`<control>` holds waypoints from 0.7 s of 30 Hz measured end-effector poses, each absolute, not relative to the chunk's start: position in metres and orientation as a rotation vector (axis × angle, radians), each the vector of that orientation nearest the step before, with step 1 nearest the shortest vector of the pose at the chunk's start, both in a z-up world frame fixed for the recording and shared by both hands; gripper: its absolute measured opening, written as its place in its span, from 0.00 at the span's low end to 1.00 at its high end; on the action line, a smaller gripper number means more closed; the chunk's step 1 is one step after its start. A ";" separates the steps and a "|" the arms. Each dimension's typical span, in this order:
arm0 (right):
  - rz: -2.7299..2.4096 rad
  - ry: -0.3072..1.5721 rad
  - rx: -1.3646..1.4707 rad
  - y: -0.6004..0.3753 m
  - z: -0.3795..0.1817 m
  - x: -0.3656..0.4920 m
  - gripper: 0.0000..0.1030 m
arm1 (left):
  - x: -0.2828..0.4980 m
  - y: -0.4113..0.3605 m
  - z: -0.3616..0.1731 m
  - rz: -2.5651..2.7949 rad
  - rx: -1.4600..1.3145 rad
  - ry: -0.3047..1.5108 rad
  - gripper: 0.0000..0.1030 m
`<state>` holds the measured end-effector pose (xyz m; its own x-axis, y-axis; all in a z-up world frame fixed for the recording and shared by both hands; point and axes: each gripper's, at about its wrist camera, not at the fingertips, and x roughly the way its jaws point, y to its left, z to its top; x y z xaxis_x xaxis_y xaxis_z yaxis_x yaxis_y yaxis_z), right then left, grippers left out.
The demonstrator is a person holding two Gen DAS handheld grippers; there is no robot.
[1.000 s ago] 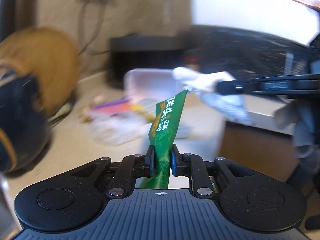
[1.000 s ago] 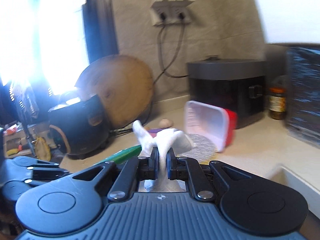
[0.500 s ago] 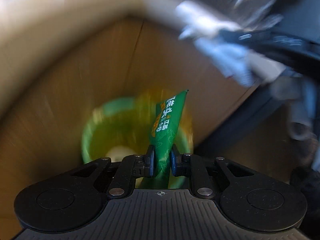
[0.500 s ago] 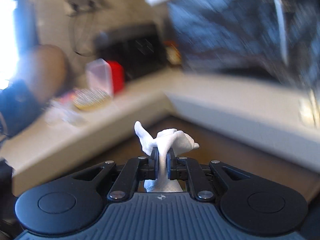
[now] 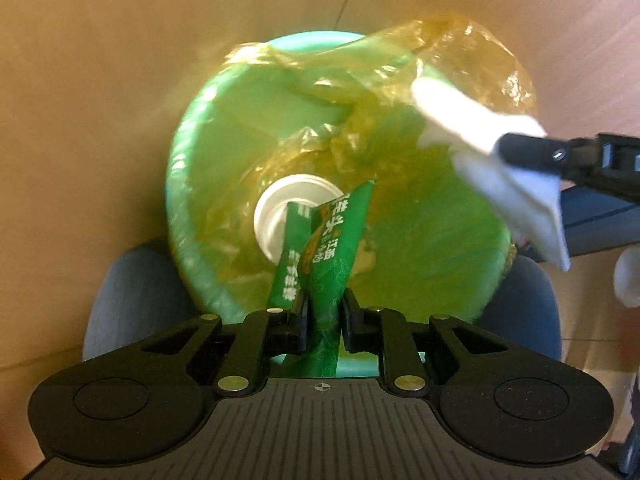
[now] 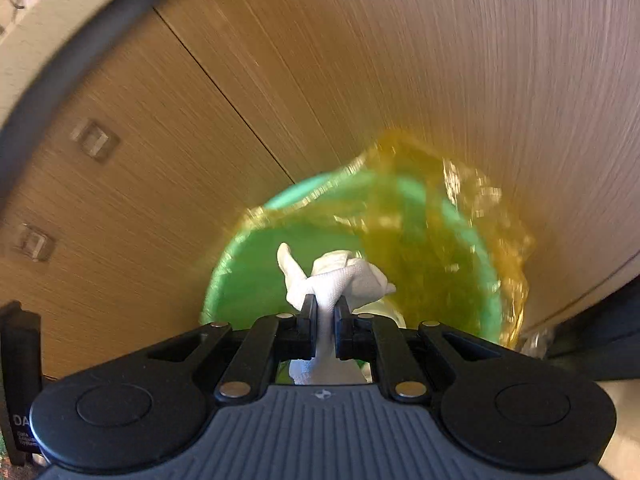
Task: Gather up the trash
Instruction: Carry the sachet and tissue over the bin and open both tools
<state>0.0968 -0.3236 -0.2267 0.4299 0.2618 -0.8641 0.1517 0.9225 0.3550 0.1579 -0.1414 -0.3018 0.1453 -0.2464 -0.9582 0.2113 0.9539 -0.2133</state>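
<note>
My left gripper is shut on a green snack wrapper and holds it over the open mouth of a green bin lined with a yellow bag. A white round object lies at the bin's bottom. My right gripper is shut on a crumpled white tissue, above the same bin. In the left wrist view the right gripper comes in from the right with the tissue over the bin's rim.
Wooden cabinet doors stand behind the bin, with a countertop edge above. Two blue-grey rounded shapes flank the bin near the floor. The wooden floor surrounds the bin.
Both grippers swung from the countertop down toward the floor bin, each keeping its trash. The bin now fills both views and the right gripper's tissue hangs over its rim.
</note>
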 end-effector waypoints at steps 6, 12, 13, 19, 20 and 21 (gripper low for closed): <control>0.044 1.144 0.428 -0.325 -0.232 0.094 0.08 | 0.170 -0.157 -0.313 -0.406 -0.039 1.398 0.20; 0.006 1.188 0.419 -0.325 -0.241 0.094 0.08 | 0.209 -0.135 -0.362 -0.357 -0.331 1.454 0.22; 0.002 1.200 0.418 -0.325 -0.243 0.094 0.08 | 0.211 -0.134 -0.364 -0.353 -0.328 1.441 0.22; 0.016 1.253 0.447 -0.325 -0.257 0.097 0.08 | 0.208 -0.123 -0.362 -0.335 -0.337 1.425 0.23; 0.017 1.262 0.452 -0.325 -0.259 0.097 0.08 | 0.205 -0.120 -0.359 -0.347 -0.334 1.421 0.23; 0.016 1.269 0.455 -0.325 -0.261 0.098 0.08 | 0.203 -0.117 -0.358 -0.359 -0.336 1.414 0.23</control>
